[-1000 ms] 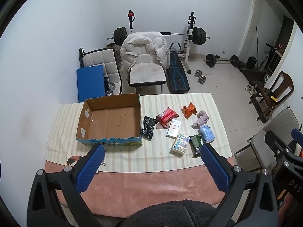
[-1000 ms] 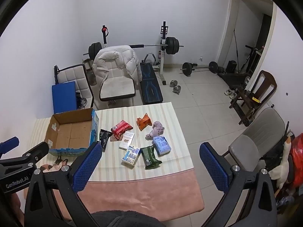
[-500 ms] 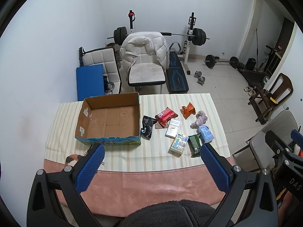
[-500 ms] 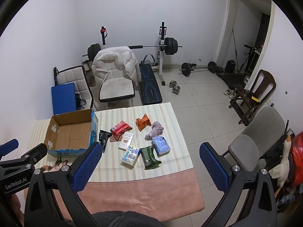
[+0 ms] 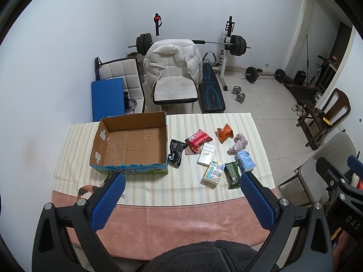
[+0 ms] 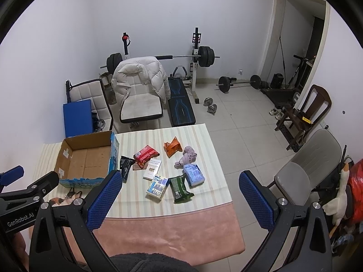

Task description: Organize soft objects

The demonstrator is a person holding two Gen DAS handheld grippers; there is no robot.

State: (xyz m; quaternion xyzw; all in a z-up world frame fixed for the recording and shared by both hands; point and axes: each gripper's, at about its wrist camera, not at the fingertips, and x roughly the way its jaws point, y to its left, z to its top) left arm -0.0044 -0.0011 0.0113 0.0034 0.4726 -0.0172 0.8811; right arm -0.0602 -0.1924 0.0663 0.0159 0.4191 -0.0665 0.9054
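An empty cardboard box (image 5: 133, 145) (image 6: 87, 158) stands on the left of the striped tablecloth (image 5: 181, 181). Right of it lie a black pouch (image 5: 176, 151), a red packet (image 5: 197, 139), an orange packet (image 5: 224, 132), a pink cloth bundle (image 5: 238, 145) (image 6: 187, 155), a white box (image 5: 206, 154), a blue-printed carton (image 5: 213, 173), a green packet (image 5: 233, 173) and a light blue pack (image 5: 245, 161). My left gripper (image 5: 180, 200) and right gripper (image 6: 179, 200) are both open and empty, high above the table's near edge.
Behind the table stand a white chair with a puffy jacket (image 5: 173, 68), a weight bench with barbell (image 5: 211, 86) and a blue mat (image 5: 107, 97). A grey chair (image 6: 308, 165) stands right of the table, with dumbbells (image 6: 209, 105) on the tiled floor.
Both grippers have risen and drawn back a little; the table and objects look slightly smaller and farther. Nothing on the table has moved.
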